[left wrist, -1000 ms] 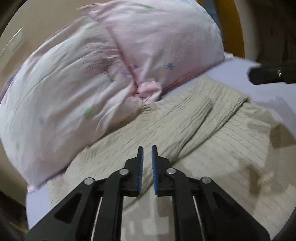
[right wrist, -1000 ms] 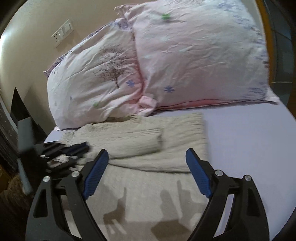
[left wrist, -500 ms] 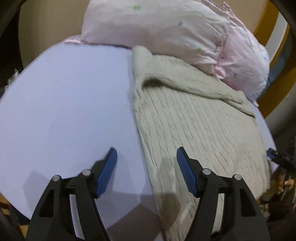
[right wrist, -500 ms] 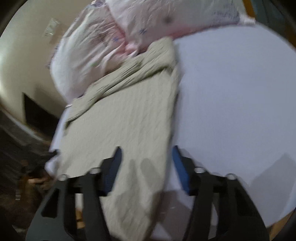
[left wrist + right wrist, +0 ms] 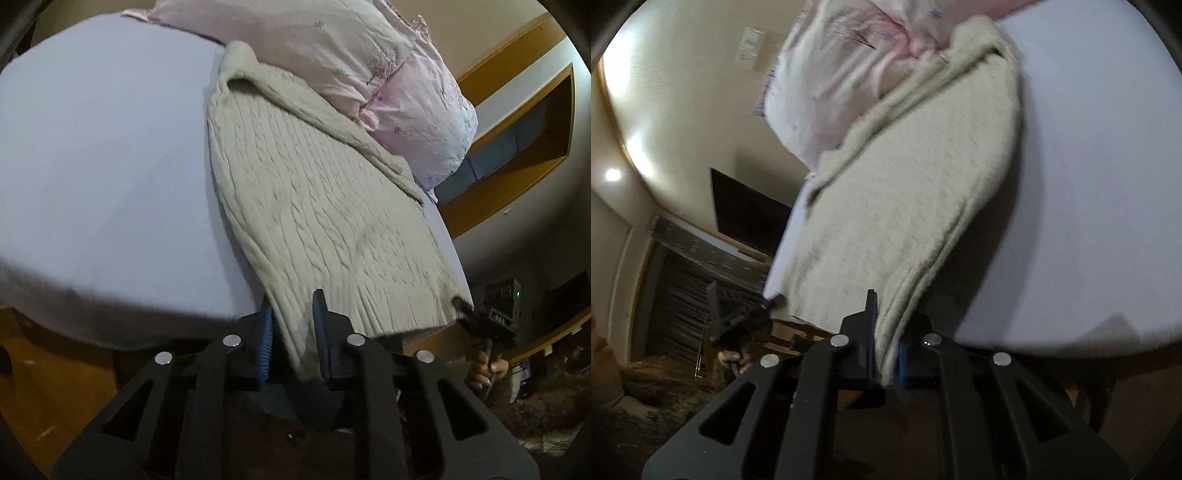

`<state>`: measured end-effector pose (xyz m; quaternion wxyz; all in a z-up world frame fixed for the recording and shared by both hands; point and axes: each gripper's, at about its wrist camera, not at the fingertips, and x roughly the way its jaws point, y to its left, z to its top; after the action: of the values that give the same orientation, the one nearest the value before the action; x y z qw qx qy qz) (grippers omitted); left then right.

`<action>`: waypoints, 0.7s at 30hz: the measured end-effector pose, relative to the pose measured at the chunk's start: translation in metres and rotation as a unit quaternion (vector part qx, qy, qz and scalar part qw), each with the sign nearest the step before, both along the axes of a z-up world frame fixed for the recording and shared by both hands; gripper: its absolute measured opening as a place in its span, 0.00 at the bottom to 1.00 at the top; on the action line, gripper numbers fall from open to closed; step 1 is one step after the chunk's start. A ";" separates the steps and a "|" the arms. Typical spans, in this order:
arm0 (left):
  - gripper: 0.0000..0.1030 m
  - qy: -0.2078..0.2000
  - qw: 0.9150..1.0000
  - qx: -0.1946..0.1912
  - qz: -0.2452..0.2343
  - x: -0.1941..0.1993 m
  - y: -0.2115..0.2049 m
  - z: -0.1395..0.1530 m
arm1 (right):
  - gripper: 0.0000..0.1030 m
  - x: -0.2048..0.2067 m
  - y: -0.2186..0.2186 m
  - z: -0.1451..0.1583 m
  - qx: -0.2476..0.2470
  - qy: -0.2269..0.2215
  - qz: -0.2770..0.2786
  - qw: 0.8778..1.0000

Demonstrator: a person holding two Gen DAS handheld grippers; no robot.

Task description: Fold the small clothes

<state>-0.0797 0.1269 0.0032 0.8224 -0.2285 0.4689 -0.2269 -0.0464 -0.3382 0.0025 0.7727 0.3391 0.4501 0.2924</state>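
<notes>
A beige cable-knit sweater (image 5: 317,192) lies on the lilac bed sheet (image 5: 103,147), its top against the pillows, sleeves folded across near the top. My left gripper (image 5: 293,332) is shut on one bottom corner of the sweater at the bed's near edge. My right gripper (image 5: 886,339) is shut on the other bottom corner of the sweater (image 5: 916,177). The right gripper also shows in the left wrist view (image 5: 461,304), at the hem's far corner. The left gripper shows in the right wrist view (image 5: 768,304).
Two pink floral pillows (image 5: 369,62) lie against the headboard behind the sweater; they also show in the right wrist view (image 5: 842,74). The sheet (image 5: 1089,184) stretches wide beside the sweater. A wooden bed frame (image 5: 55,387) and the floor lie below the edge.
Both grippers dropped from over the sweater to the bed's near edge. They were open half a second ago and have closed on the sweater's two bottom corners.
</notes>
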 end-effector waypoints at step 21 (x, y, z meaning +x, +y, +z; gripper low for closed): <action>0.06 -0.063 0.985 0.093 0.127 0.319 -0.017 0.051 | 0.08 0.291 -0.045 0.010 -0.049 -0.005 -0.230 0.972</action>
<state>0.2395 0.1103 0.0545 0.8904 -0.1935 0.4021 -0.0902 0.2446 -0.3834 0.0128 0.8374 0.3936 0.3695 0.0857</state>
